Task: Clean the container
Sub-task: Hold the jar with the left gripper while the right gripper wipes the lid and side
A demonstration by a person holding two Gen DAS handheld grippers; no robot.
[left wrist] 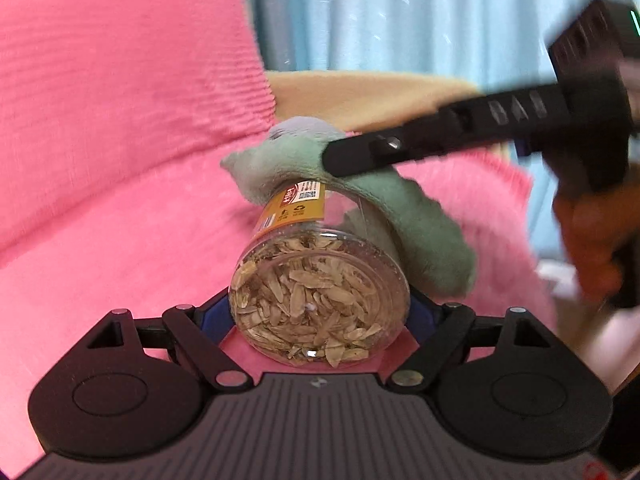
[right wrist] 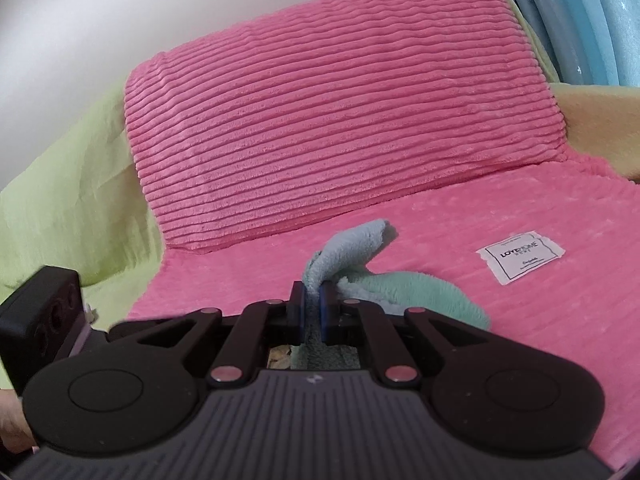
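left tongs (left wrist: 320,316): clamped on the base end of the jar (left wrist: 316,276), held on its side above the pink blanket (right wrist: 520,340)
right tongs (right wrist: 314,300): pinched on the cloth (right wrist: 352,256), draped over the jar's upper side
step: wiping the jar wall
technique: keeps cloth pressed flat, strokes along the wall, rotates the jar between passes
risk: the label (left wrist: 294,204) edge likely snags
count: one jar, one cloth, one pillow (right wrist: 332,108), one tag (right wrist: 520,258)

Jar (left wrist: 320,300) lies between left gripper (left wrist: 320,320) fingers; cloth (left wrist: 360,196) draped over it, under right gripper (left wrist: 332,158).
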